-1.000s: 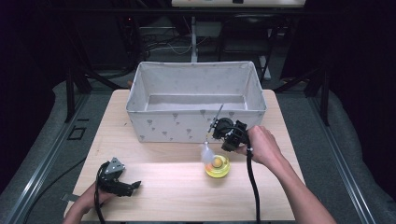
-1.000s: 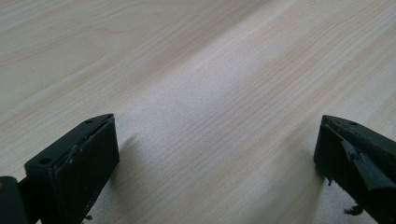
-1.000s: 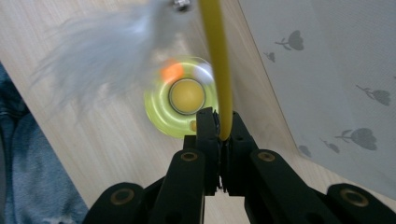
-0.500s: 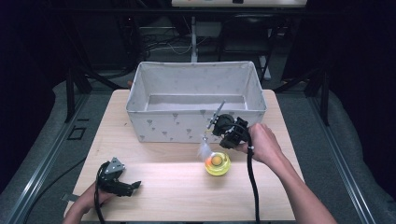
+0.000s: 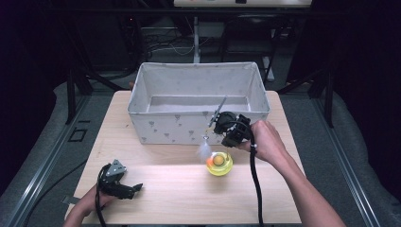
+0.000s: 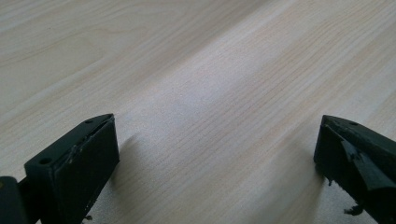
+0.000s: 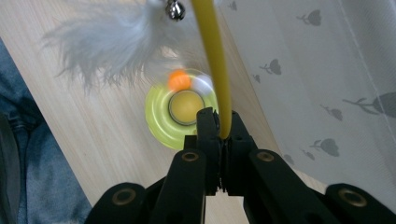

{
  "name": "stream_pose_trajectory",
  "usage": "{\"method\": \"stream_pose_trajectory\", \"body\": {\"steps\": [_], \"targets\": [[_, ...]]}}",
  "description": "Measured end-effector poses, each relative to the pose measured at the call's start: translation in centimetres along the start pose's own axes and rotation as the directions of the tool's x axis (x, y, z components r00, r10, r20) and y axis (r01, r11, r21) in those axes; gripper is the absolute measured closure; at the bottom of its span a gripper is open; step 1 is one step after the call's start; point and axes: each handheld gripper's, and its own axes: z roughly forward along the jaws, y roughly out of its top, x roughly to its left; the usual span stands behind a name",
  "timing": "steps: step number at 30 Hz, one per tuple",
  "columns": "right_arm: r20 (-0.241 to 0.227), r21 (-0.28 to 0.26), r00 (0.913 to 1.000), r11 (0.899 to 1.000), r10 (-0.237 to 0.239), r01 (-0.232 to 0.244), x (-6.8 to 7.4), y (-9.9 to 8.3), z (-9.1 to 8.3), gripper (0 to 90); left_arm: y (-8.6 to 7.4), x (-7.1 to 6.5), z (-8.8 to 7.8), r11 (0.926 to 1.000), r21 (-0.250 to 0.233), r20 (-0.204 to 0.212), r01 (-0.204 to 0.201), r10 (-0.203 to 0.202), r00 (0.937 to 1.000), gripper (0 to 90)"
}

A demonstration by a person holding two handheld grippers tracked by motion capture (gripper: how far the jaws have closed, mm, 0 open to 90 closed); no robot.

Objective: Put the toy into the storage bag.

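My right gripper (image 5: pixel 218 126) is shut on the thin yellow rod (image 7: pixel 215 60) of a feather wand, in front of the white fabric bin (image 5: pixel 156 127). The rod slants up over the bin's front wall in the high view. Its white feather tuft (image 5: pixel 204 150) and small bell (image 7: pixel 175 9) hang just above the table. Below them sits a round yellow-green disc toy (image 5: pixel 219 163) with an orange ball (image 7: pixel 178 80) on it. My left gripper (image 5: pixel 136 187) rests low at the table's front left, open, with bare wood between its jaws (image 6: pixel 210 140).
The bin has a grey print on its walls and stands at the back middle of the wooden table (image 5: pixel 283 198). A black cable (image 5: pixel 255 184) trails from the right gripper along the person's forearm. Dark frames and cables stand behind the table.
The right gripper has risen a little toward the bin with the wand, so the rod's far end stands higher. The left gripper has not moved.
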Motion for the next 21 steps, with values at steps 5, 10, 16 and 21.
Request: {"method": "stream_pose_trajectory", "body": {"steps": [5,10,16,21], "targets": [[-0.006,-0.013,1.0,1.0,0.0,0.0,0.0,0.3,-0.7,88.4,0.0,0.0,0.0,1.0,-0.001,-0.001,0.001,-0.001,1.0,0.0],[-0.009,-0.028,1.0,1.0,-0.003,0.002,-0.1,0.5,-1.4,88.3,0.0,0.0,0.0,1.0,-0.002,-0.001,0.001,-0.001,1.0,0.0],[-0.018,-0.043,0.9998,0.999,0.0,-0.001,-0.4,0.8,-2.3,88.4,0.0,0.0,0.0,1.0,-0.002,-0.003,-0.002,0.002,1.0,0.0],[-0.02,-0.055,0.9998,0.998,-0.002,0.001,-0.6,1.2,-3.5,88.3,0.0,0.0,0.0,1.0,-0.003,-0.002,-0.001,0.001,1.0,0.0]]}}
